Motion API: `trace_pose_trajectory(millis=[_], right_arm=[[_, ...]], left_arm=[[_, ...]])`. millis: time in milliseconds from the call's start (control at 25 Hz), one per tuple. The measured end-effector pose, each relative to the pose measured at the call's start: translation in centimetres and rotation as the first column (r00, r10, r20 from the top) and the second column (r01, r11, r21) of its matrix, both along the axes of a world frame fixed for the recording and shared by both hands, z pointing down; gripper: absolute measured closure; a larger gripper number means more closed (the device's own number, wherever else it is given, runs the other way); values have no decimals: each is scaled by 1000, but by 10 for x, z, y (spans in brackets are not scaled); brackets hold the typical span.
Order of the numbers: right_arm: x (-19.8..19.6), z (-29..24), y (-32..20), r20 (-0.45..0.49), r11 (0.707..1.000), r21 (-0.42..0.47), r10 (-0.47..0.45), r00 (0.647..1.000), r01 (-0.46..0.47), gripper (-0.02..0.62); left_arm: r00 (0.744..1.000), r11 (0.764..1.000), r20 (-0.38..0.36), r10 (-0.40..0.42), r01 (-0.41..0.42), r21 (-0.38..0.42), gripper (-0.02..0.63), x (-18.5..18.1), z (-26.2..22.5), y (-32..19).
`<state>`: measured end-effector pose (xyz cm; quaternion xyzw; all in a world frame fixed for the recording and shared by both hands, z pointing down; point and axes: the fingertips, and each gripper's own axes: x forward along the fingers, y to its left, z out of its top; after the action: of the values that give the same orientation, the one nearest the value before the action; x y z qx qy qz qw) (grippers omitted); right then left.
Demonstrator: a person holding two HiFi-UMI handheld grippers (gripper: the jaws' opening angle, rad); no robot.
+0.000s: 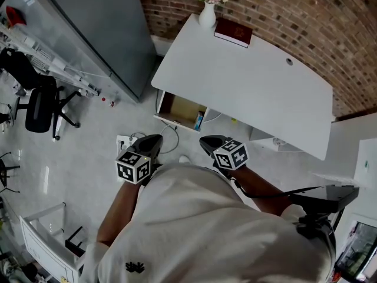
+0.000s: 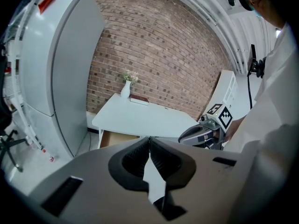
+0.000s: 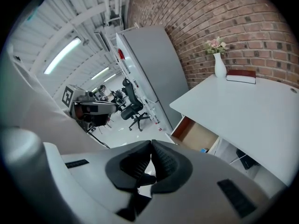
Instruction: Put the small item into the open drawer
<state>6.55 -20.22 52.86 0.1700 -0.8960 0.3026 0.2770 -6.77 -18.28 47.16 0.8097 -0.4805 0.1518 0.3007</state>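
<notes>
The white desk (image 1: 247, 81) has its wooden drawer (image 1: 179, 109) pulled open below the left end. A small blue item (image 1: 199, 121) lies at the drawer's right end, and it shows as a blue speck (image 3: 203, 150) in the right gripper view. My left gripper (image 1: 155, 139) hangs close to my body, short of the drawer, with its jaws shut on nothing (image 2: 149, 140). Beside it, my right gripper (image 1: 204, 140) is level with it and its jaws are also shut and empty (image 3: 150, 143). Each gripper shows in the other's view: the right gripper (image 2: 201, 134), the left gripper (image 3: 91, 108).
A white vase of flowers (image 1: 207, 10) and a red book (image 1: 233, 32) stand at the desk's far edge by the brick wall. A tall grey cabinet (image 1: 100, 34) stands left of the desk. A black office chair (image 1: 41, 108) is at the far left. A power strip with a cable (image 1: 125, 140) lies on the floor.
</notes>
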Motion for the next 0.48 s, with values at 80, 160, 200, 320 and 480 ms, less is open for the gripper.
trace_pose_trajectory(millis=[80,160,200,320,480], right_arm=[[-1,-2,3,9,1000,1,-3,1000,3,565],[-3,-4,6,17,1000,-1,-7,1000,7,565],[-5,-4,8,20,1000,-3,-11,1000,11,565],[-10,-4,15,24,1000,-5,-29,999,29,565],[-19,-1,20,17,999,-2,-47,999,47,565]], left_arm=[[1000,1000,7,5,-5,-4,578,0,0,2],[1000,1000,15,10,-10,-8,578,0,-1,4],[1000,1000,17,11,-11,-11,578,0,-1,5],[1000,1000,22,12,-11,-21,578,-2,0,9],[1000,1000,27,8,-7,-28,578,-10,2,12]])
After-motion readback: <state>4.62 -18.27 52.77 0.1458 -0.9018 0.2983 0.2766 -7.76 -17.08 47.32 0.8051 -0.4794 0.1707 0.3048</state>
